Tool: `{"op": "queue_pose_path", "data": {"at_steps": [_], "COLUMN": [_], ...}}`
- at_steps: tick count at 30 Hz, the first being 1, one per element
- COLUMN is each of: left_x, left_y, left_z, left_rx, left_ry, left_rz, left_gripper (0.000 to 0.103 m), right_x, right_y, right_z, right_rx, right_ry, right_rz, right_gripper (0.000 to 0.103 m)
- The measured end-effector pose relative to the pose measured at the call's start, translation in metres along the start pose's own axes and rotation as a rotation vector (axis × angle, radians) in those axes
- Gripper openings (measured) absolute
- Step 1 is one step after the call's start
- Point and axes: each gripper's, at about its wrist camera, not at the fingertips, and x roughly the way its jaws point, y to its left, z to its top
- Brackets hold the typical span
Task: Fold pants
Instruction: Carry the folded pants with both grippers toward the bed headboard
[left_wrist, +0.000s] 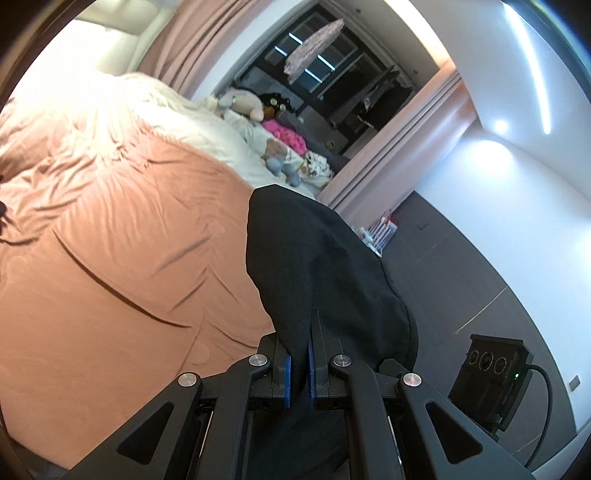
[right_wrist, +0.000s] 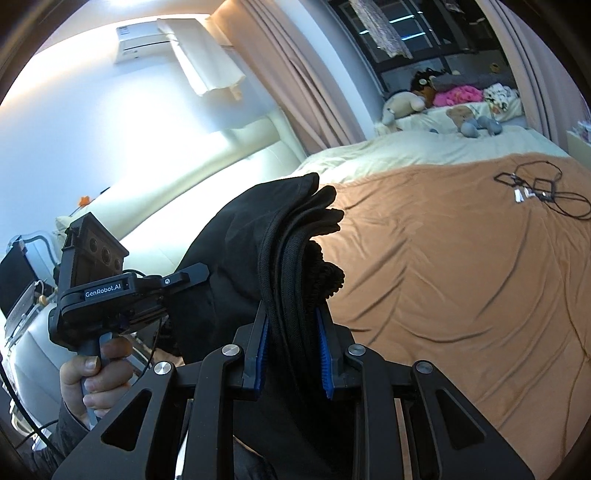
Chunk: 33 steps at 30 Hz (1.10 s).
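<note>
My left gripper (left_wrist: 299, 363) is clenched on a thin fold of the black fabric pants (left_wrist: 325, 258), which hang lifted above the near edge of the bed with the rumpled orange-brown blanket (left_wrist: 122, 236). My right gripper (right_wrist: 293, 354) grasps a thick bunched stack of the same pants, their ribbed waistband (right_wrist: 267, 254) between the blue pads. The person's hand (right_wrist: 94, 380) grips the left handle, near left.

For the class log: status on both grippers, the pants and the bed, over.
Left gripper shut on black pants. Right gripper clamps the thick bunched end. Loose cable lies on orange bedspread.
</note>
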Motion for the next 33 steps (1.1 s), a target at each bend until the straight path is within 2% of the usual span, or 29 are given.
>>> {"op": "queue_pose_path", "data": {"at_steps": [9,18,24,33], "left_x": [-0.073,-0.168,-0.214,-0.265], "left_y": [-0.007,0.001,0.019,0.07], "left_z": [0.001,0.009,0.027,0.055], "left_rx": [0.032,0.043,0.055,0.064], "left_ry": [-0.08,-0.175,-0.206,-0.254], "left_rz": [0.044,0.082,0.119,0.192], "left_gripper": [0.006,0.006,0.006,0.006], "right_x": [0.0,0.006,0.028,0.079], "right_y": [0.023,0.066,0.084,0.097], "right_z": [-0.006,-0.007,-0.006,-0.011], "right_rx": [-0.038,-0.102,-0.122,-0.156], "right_ry": [-0.025,-0.042,-0.04,-0.03], "right_rz": [0.057,0.112,0.152,0.214], "right_gripper": [0.02,0.02,0.02,0.02]}}
